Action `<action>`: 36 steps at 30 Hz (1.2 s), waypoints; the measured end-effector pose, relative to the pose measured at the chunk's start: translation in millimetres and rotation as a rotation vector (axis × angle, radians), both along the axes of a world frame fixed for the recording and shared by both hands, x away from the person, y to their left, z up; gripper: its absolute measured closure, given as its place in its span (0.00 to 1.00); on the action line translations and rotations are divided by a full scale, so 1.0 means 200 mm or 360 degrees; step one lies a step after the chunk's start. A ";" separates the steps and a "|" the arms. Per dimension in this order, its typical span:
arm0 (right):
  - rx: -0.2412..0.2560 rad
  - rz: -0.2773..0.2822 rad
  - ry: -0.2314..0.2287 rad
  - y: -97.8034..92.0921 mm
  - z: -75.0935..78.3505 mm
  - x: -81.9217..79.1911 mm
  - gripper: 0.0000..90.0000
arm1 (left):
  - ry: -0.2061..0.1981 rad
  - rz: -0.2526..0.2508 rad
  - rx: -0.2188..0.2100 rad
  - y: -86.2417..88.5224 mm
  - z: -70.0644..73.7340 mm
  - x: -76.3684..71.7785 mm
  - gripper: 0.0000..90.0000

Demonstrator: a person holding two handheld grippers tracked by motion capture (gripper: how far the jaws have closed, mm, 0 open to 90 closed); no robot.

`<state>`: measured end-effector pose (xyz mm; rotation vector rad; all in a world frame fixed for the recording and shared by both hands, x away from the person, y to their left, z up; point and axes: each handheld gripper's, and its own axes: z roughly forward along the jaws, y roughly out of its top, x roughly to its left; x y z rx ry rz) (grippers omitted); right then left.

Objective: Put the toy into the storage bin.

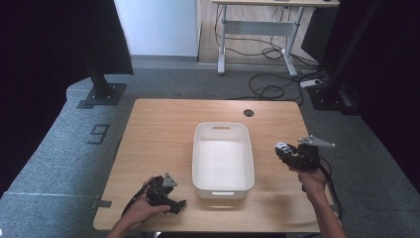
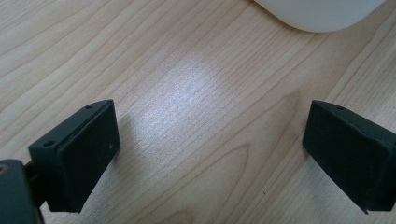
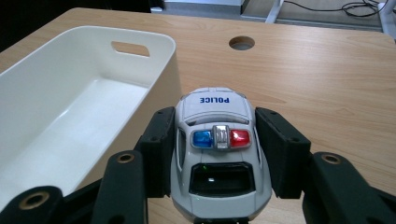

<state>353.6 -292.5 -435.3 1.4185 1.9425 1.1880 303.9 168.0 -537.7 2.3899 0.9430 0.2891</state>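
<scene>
Here, my right gripper (image 3: 215, 154) pinches a white toy police car (image 3: 218, 149) by its 2 flanks, 1 jaw flat against each door; the roof, with its blue and red light bar, faces the gripper camera. In the high view the car (image 1: 282, 147) is held above the wooden table (image 1: 163, 124), just right of the white bin (image 1: 223, 186), which appears empty. I judge the step in hand to be carrying the car over the near rim and setting it inside. To do that well I keep the squeeze even, since the smooth sides could slip, and I travel left with the car high enough to pass the wall beside it. I lower it toward the floor of the bin before I release, rather than dropping it from above. My left gripper (image 2: 210, 154) rests low over bare wood near the front left corner of the bin, its 2 jaws spread wide and holding nothing; I leave it there, out of the path.
</scene>
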 end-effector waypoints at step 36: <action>-0.0041 0.0078 -0.0030 0.17 0.01 -0.01 0.56 | 0.0000 -0.0003 -0.0001 0.00 0.00 0.00 0.04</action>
